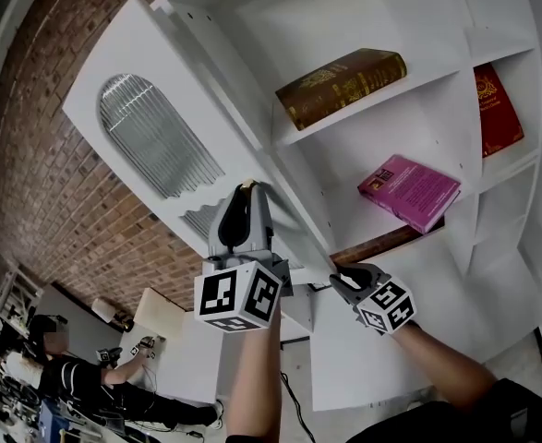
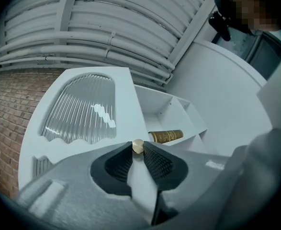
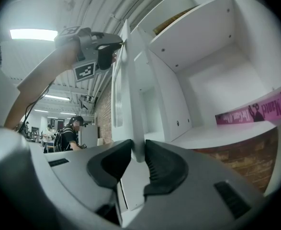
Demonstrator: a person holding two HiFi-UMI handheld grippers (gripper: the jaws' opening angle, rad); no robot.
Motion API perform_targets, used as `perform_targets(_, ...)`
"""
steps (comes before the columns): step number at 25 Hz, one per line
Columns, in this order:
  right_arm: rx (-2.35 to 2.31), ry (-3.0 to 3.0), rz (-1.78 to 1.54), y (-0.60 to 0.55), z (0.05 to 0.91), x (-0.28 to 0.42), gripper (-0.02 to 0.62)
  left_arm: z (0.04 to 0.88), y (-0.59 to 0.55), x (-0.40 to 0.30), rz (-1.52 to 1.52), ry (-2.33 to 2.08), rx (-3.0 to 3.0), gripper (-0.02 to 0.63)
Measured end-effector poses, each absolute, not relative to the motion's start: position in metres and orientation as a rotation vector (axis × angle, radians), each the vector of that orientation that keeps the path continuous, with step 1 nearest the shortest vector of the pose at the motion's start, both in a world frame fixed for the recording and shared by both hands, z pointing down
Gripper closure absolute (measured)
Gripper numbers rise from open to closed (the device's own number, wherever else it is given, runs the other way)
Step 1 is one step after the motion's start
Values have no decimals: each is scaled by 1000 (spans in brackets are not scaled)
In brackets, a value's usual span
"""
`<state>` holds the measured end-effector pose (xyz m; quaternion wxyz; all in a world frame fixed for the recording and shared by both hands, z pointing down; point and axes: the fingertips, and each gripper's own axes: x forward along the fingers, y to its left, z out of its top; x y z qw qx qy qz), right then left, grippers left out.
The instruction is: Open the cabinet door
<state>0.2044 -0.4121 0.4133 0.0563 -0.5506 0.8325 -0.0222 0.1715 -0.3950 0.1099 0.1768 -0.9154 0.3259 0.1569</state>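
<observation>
Cabinet door (image 1: 160, 146) is swung out wide from the white shelf unit (image 1: 381, 26). Left hand-held gripper (image 1: 245, 197) is clamped on its free edge right at the brass knob (image 2: 138, 146), and the right hand-held gripper (image 1: 338, 278) pinches that same edge lower down.

Pink book (image 3: 255, 111) spine reads "Mantel" (partly cut off); nothing else legible.
</observation>
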Motion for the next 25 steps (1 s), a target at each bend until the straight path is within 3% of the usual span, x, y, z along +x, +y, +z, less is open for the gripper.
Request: perform_targets(25, -1832, 2442, -147, -368, 414, 166, 508, 110, -357, 131, 482, 761, -2713, 526)
